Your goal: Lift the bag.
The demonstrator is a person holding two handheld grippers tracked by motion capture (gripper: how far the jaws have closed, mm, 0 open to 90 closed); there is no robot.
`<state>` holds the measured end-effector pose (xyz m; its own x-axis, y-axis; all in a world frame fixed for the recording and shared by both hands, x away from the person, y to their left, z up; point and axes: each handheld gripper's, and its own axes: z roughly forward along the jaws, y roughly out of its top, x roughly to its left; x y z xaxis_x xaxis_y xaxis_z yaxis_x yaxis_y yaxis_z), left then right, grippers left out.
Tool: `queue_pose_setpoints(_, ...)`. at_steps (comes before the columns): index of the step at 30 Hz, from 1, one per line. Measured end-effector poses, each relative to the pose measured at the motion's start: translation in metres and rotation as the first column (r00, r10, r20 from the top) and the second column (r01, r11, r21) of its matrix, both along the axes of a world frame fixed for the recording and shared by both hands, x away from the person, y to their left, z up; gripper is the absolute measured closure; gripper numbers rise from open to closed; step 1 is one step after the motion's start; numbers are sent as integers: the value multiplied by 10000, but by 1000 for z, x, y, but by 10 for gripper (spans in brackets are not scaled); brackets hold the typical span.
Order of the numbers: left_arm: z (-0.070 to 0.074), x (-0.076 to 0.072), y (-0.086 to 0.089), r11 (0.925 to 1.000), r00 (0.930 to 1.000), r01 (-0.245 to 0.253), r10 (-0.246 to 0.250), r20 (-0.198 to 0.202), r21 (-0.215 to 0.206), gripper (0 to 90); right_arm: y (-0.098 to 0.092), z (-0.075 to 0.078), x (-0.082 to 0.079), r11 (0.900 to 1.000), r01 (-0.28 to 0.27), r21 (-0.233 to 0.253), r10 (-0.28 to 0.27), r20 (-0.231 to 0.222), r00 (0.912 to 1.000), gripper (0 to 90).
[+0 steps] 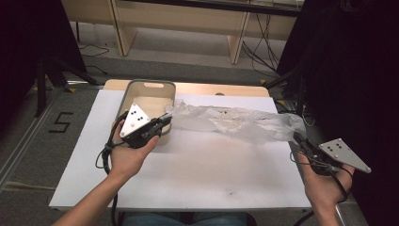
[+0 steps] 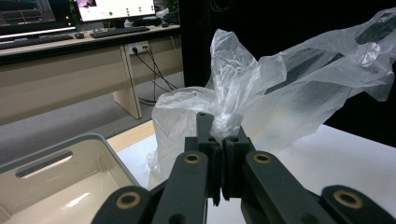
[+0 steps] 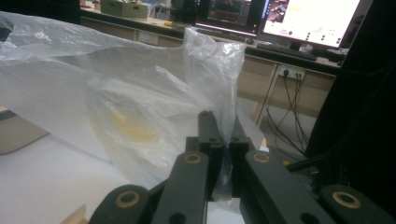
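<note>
Here your left tool point(image 1: 165, 119) and right tool point(image 1: 298, 137) each pinch an end of the plastic bag point(image 1: 235, 121), stretching it flat above the surface's point(image 1: 197, 174) far edge beside the bin point(image 1: 141, 89).

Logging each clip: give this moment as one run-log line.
left tool: shut on plastic bag | right tool: shut on plastic bag | bag: stretched between them above table | bin: beside left tool
</note>
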<state>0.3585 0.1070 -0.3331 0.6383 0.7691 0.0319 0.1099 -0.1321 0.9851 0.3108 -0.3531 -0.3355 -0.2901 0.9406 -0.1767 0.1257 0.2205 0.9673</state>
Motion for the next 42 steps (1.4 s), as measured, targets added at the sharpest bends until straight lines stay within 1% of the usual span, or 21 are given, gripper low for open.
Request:
queue_pose_setpoints(8,5,0,1,10000,9999,10,-9,128,-48,885,0,3,0,10000,30,38,-31,89,10000,899)
queue_pose_setpoints(15,10,-2,0,9999,9996,57,-53,276,-130,885,-1,9,0,10000,40,77,-42,279,9996,899)
queue_pose_setpoints(24,16,-2,1,9996,9992,35,-23,411,-298,885,-1,14,1,9998,64,161,-71,447,9990,899)
queue_pose_setpoints(36,26,-2,2,9991,9980,-16,43,625,-435,885,2,22,3,9998,29,211,-43,672,9977,899)
queue_pose_setpoints(42,32,1,2,9990,9970,-46,79,766,-434,885,3,26,6,9998,22,203,-37,756,9971,899)
